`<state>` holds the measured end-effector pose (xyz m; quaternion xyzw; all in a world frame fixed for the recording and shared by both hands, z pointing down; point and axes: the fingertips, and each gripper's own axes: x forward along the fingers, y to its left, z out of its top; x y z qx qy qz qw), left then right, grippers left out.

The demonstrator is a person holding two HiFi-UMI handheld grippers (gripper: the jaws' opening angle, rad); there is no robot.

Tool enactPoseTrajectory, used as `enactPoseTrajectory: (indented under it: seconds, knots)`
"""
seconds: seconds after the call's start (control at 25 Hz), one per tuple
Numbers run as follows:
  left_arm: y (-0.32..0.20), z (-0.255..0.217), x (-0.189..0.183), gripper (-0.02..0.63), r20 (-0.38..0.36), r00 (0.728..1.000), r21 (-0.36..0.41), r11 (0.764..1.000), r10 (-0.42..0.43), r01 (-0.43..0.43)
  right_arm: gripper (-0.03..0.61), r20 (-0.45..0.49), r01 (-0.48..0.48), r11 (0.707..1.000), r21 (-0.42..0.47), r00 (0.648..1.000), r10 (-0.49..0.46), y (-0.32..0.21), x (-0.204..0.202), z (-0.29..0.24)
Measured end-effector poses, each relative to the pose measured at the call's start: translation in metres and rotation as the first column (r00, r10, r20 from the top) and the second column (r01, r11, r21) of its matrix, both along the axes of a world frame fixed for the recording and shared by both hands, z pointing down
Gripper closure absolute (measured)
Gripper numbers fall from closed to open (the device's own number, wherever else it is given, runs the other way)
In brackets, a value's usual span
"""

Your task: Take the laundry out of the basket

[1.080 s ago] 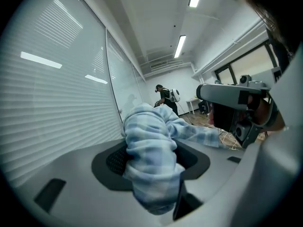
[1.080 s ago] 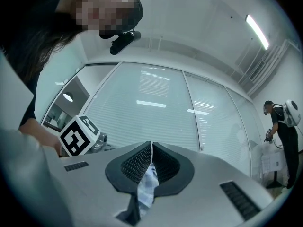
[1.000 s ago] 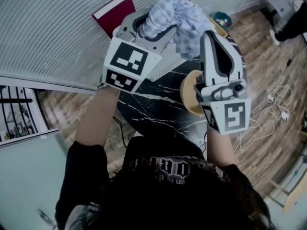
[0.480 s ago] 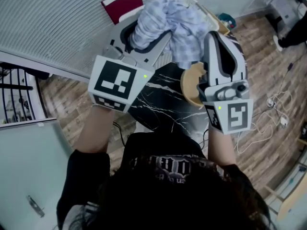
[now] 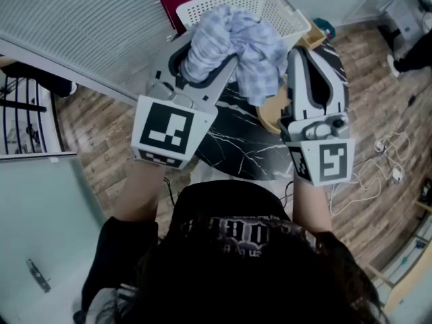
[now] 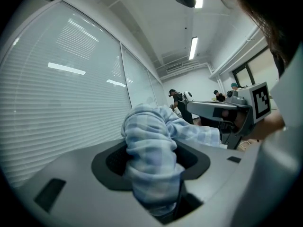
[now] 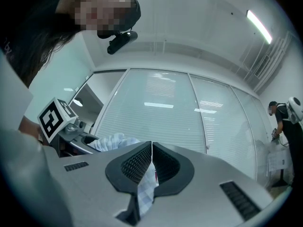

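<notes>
The checked cloth (image 5: pixel 236 42) hangs in the air between the two tools, just in front of the basket (image 5: pixel 283 9), hiding their tips and part of the basket's inside from the head view. It is soft, crumpled, pale blue and white. The left tool (image 6: pixel 152 174) clamps a thick wad of it, jaws held partly apart. The right tool (image 7: pixel 150 169) is nearly closed on a thin edge. The white latticed plastic basket is cut off at the top. The black marbled worktop (image 5: pixel 233 144) shows only in part.
</notes>
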<state>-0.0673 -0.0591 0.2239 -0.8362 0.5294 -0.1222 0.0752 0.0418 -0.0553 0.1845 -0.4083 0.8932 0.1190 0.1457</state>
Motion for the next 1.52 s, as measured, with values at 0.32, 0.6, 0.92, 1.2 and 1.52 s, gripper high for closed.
enactPoseTrajectory:
  seconds: [0.32, 0.6, 0.92, 1.2, 1.52]
  knots:
    - [0.035, 0.021, 0.0, 0.382, -0.037, 0.998, 0.011, 0.999, -0.052, 0.052, 0.551, -0.006, 0.004, 0.999, -0.035, 1.0, -0.004, 0.016, 0.001, 0.019]
    - [0.052, 0.045, 0.001, 0.382, -0.046, 0.994, 0.012, 0.995, -0.098, 0.099, 0.551, -0.002, 0.025, 0.999, -0.038, 1.0, -0.025, 0.027, -0.006, 0.03]
    - [0.065, 0.063, 0.001, 0.382, -0.057, 0.988, 0.01, 0.99, -0.143, 0.144, 0.551, -0.024, 0.025, 0.998, -0.052, 0.999, -0.027, 0.036, -0.006, 0.044]
    - [0.07, 0.075, 0.004, 0.382, -0.095, 0.984, 0.003, 0.988, -0.152, 0.153, 0.551, -0.055, 0.032, 0.998, -0.06, 0.998, -0.036, 0.039, -0.01, 0.056]
    - [0.075, 0.079, -0.002, 0.382, -0.089, 0.981, 0.011, 0.985, -0.172, 0.174, 0.551, -0.1, 0.01, 0.998, -0.062, 0.995, -0.016, 0.043, -0.014, 0.065]
